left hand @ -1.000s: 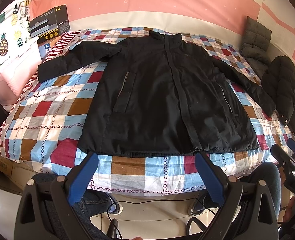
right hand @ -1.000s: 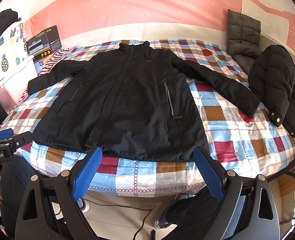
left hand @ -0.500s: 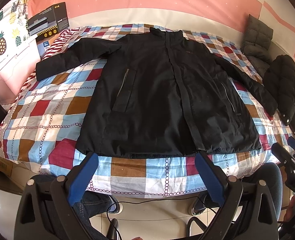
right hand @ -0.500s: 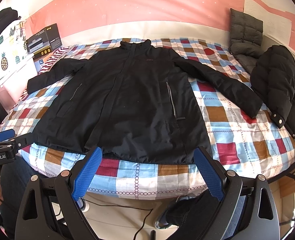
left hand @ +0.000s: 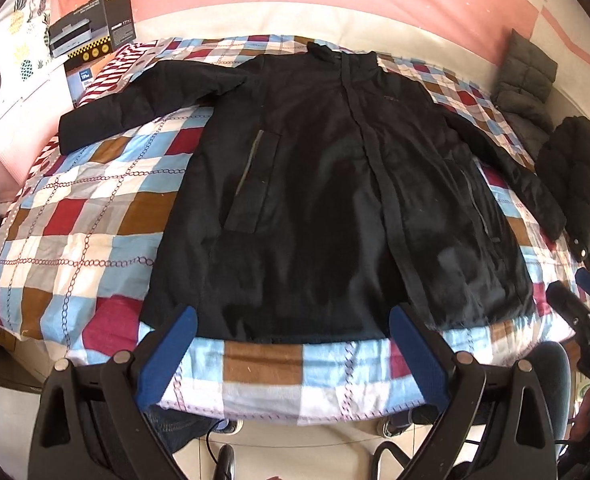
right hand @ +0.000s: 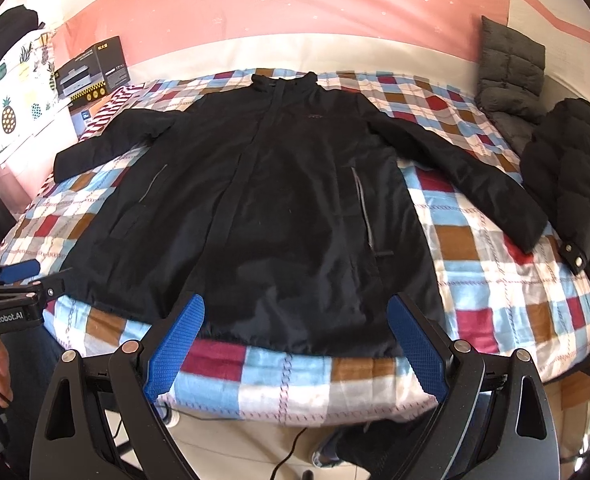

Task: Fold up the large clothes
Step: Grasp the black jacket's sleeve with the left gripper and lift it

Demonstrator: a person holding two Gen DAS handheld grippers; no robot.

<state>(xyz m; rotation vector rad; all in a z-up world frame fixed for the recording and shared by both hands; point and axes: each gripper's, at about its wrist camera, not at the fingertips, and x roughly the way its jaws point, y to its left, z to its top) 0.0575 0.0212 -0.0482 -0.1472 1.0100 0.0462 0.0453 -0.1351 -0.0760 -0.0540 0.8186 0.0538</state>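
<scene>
A black jacket (left hand: 327,184) lies flat on the checked bedspread (left hand: 95,208); left gripper (left hand: 293,320) and right gripper (right hand: 295,308) hover spread wide, empty.

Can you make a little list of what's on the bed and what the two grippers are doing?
bed cover: checked blanket
main thing: black jacket, laid flat, front up, sleeves spread out
other clothes: black puffy coat and grey padded item at the bed's right edge
beside bed: dark box
left gripper: open, empty, near the jacket's bottom edge
right gripper: open, empty, near the jacket's bottom edge
folding: not started
</scene>
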